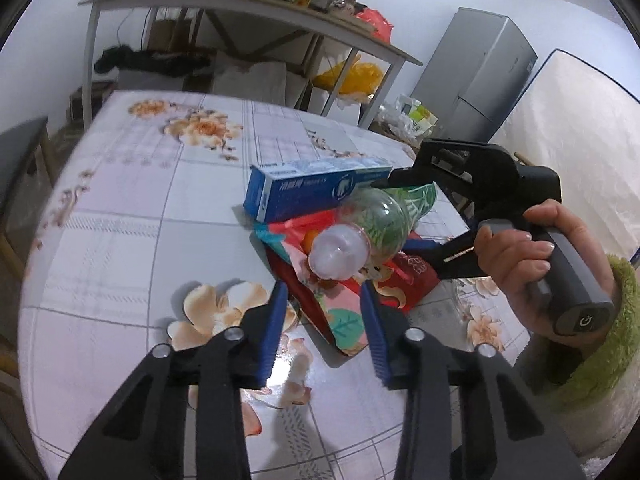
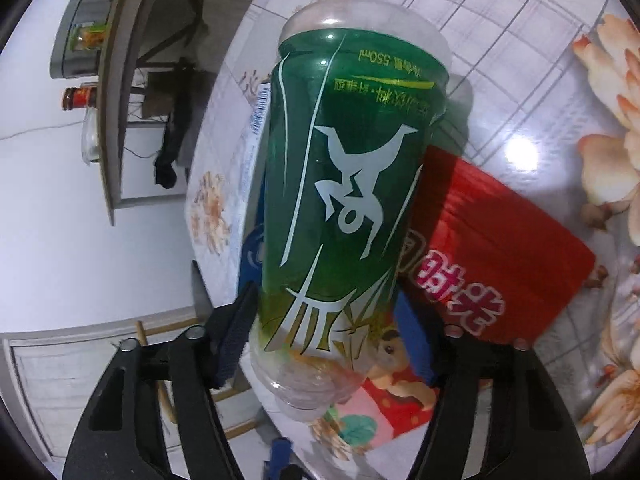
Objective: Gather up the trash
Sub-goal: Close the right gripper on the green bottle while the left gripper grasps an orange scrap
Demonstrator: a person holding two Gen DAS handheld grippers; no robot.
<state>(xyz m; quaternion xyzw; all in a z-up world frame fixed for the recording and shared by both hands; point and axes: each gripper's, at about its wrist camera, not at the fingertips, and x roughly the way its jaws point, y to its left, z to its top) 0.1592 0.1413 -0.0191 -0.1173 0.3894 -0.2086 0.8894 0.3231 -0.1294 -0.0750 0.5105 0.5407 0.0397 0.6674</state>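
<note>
Left wrist view, left to right: floral tablecloth on table (image 1: pixel 120 240); blue toothpaste box (image 1: pixel 296 192) lying flat at centre, white tooth logo on its side, print too blurred to read; red snack bag (image 1: pixel 340 312) with cartoon print just in front of the box, partly under the bottle; clear plastic bottle (image 1: pixel 372 228) with green label lying on top of the bag, cap end (image 1: pixel 339 256) toward the camera, looks empty.

Left gripper (image 1: pixel 325 312): blue pads either side of the bag's near corner, jaws partly apart, no clear press on the bag, so released; nothing held.

Right gripper (image 1: pixel 396 216) reaches in from the right, hand (image 1: pixel 516 256) in a green fuzzy sleeve on its grey handle; one finger above the bottle, one below.

Background: shelf table with jars and a metal pot at top; yellow bag beneath it; grey fridge (image 1: pixel 476 76) at right.

Right wrist view: bottle (image 2: pixel 344 184) fills the centre, running straight away from the camera; green label with a white leaping figure, "550ml" readable upside down near the far end, other print unreadable; blue pads (image 2: pixel 236 336) flank its near end; contact on the left pad likely, firm clench not certain; red bag (image 2: pixel 500 232) at right under the bottle, large pink-white Chinese characters on it.
</note>
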